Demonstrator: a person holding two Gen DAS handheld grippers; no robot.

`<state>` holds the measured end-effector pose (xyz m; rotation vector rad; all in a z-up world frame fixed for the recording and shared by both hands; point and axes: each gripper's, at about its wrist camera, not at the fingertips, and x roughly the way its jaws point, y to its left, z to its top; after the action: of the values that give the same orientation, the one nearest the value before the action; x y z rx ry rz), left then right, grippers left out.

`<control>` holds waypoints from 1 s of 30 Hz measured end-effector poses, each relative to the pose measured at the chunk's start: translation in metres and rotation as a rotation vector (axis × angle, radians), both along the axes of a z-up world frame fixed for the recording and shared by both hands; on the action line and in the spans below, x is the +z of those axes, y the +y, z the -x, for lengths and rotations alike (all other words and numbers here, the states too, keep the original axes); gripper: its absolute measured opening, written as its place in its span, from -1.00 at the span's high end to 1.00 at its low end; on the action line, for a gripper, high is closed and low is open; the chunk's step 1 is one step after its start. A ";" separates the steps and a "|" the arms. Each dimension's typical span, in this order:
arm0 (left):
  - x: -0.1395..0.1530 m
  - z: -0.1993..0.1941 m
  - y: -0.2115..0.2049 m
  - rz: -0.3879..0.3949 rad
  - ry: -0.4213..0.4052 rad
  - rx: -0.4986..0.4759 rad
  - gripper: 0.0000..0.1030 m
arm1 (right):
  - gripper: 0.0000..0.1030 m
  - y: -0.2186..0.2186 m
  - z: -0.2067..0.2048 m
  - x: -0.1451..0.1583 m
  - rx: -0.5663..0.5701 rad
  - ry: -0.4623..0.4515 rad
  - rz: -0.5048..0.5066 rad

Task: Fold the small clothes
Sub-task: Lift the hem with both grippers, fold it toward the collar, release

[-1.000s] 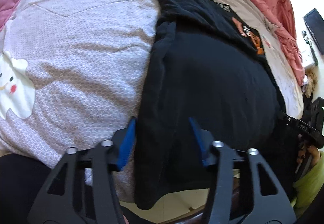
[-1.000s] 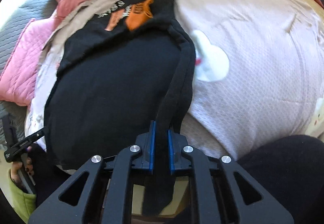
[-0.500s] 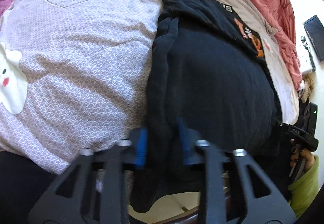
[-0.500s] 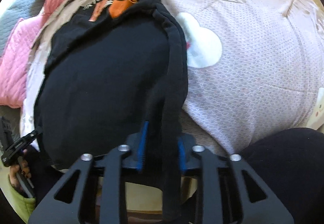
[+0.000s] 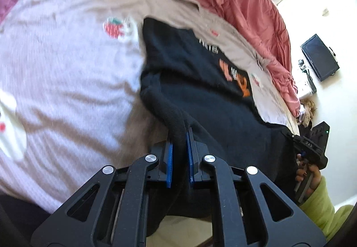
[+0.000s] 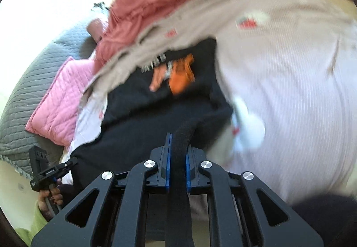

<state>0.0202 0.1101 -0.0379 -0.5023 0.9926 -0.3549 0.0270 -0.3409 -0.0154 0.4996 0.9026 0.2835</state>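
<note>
Both tools, left (image 5: 178,153) and right (image 6: 177,153), clamp the black shirt's (image 5: 223,113) near hem at the bed's (image 5: 67,68) near edge; carry both corners level toward the far edge, keeping the fold square.

Both wrist cameras look steeply down along their fingers, close over the same black garment (image 5: 223,117) on the bed (image 5: 67,72)

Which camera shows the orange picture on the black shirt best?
The left wrist view: the orange print on the black shirt looks sharper there. The right wrist view shows it too, but smeared by blur.
</note>
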 end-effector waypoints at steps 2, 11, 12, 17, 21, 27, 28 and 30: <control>0.004 -0.008 0.005 0.019 -0.003 0.019 0.90 | 0.83 -0.002 -0.013 0.008 -0.012 -0.031 -0.006; 0.028 -0.066 0.009 -0.031 -0.026 0.118 0.89 | 0.83 0.000 -0.090 0.029 -0.038 -0.049 0.030; 0.027 -0.076 0.008 -0.035 -0.021 0.135 0.89 | 0.83 -0.001 -0.104 0.027 -0.045 -0.027 0.036; 0.014 -0.112 0.005 -0.067 0.015 0.188 0.89 | 0.83 -0.015 -0.140 0.006 -0.088 0.026 0.004; -0.007 -0.139 0.002 -0.111 0.051 0.213 0.89 | 0.83 -0.023 -0.150 -0.024 -0.083 0.039 0.008; -0.036 -0.156 -0.001 -0.124 0.114 0.279 0.76 | 0.76 -0.037 -0.159 -0.056 -0.065 0.104 -0.037; -0.036 -0.153 -0.001 -0.115 0.110 0.292 0.64 | 0.75 -0.038 -0.160 -0.055 -0.053 0.106 -0.043; -0.032 -0.146 -0.002 -0.105 0.098 0.307 0.40 | 0.66 -0.038 -0.161 -0.052 -0.038 0.108 -0.054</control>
<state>0.1666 0.1085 -0.0694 -0.5709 1.0049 -0.0041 0.1880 -0.3792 -0.0677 0.5857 0.9910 0.2484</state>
